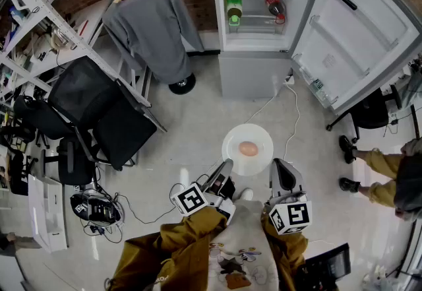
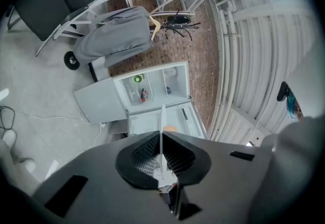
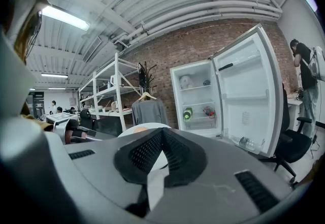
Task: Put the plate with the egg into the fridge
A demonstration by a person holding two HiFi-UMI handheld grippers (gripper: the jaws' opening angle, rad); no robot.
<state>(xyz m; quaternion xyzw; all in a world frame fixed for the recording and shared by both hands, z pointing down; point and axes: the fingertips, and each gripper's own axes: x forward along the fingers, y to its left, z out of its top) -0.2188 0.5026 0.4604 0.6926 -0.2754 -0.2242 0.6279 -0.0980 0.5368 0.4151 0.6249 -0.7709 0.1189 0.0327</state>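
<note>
A white plate carrying a brown egg hangs above the floor in front of the open fridge. My left gripper is shut on the plate's left rim and my right gripper is shut on its right rim. In the left gripper view the plate shows edge-on between the shut jaws of the left gripper, with the egg just beyond and the fridge further off. In the right gripper view the plate and egg peek over the right gripper; the fridge stands ahead.
The fridge door swings out to the right; bottles sit on a shelf inside. A white cable trails over the floor. Black chairs and a grey hanging garment stand left, with metal shelving. A person's legs are at right.
</note>
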